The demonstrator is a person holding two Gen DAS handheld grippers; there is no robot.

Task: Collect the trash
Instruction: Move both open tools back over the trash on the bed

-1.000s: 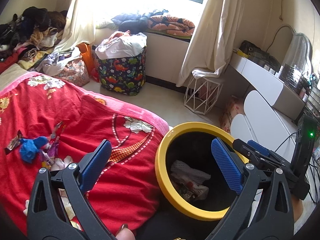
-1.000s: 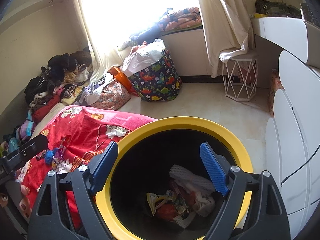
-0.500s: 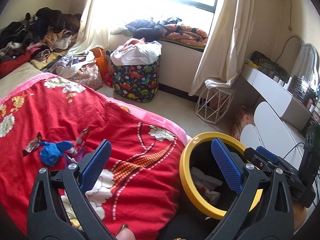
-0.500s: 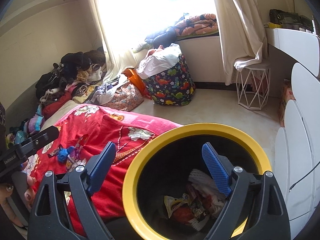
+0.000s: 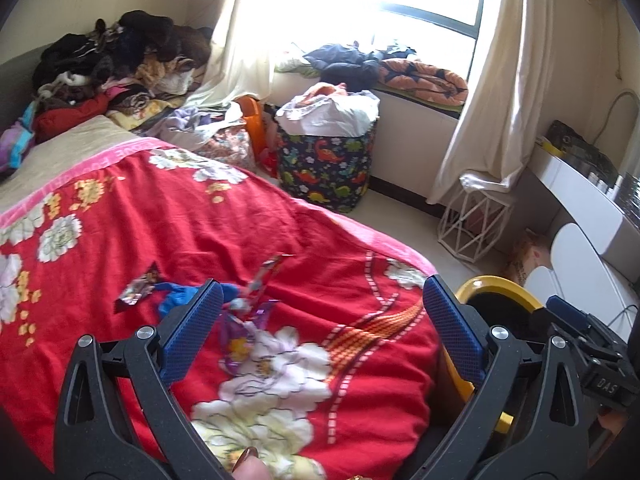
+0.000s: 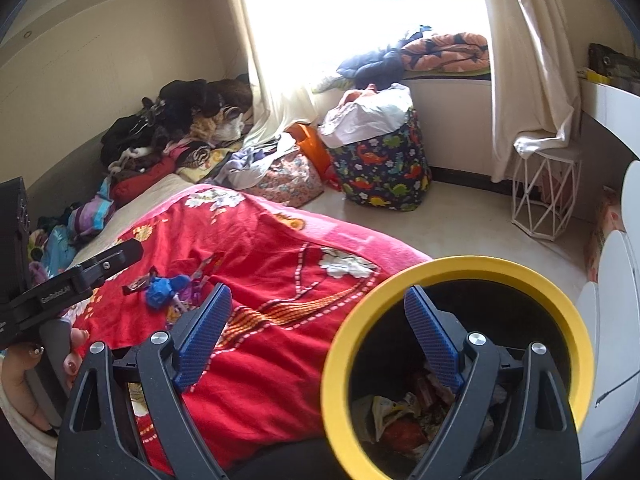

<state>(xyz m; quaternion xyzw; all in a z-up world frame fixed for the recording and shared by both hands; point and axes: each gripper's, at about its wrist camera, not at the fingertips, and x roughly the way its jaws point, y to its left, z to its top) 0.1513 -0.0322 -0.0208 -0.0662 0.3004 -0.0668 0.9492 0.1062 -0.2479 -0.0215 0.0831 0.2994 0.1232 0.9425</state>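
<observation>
A black trash bin with a yellow rim [image 6: 460,266] stands beside the bed, with wrappers and paper inside [image 6: 400,412]; its rim also shows in the left wrist view [image 5: 496,284]. On the red floral blanket [image 5: 280,240] lies loose trash: a blue crumpled piece [image 5: 176,300], a dark wrapper [image 5: 136,290] and a purple-pink wrapper [image 5: 260,276]. The blue piece also shows in the right wrist view [image 6: 162,288]. My left gripper [image 5: 320,332] is open and empty over the blanket, just short of the trash. My right gripper [image 6: 316,336] is open and empty above the bin's left rim.
A dinosaur-print laundry basket [image 5: 326,164] full of clothes stands on the floor by the window. A white wire stool [image 5: 474,220] is under the curtain. Clothes are piled at the bed's head [image 5: 116,64]. A white desk and chairs [image 5: 580,256] are at the right.
Both grippers have swung left, away from the bin and towards the bed. The trash on the blanket now lies just ahead of my left gripper. Both stay open.
</observation>
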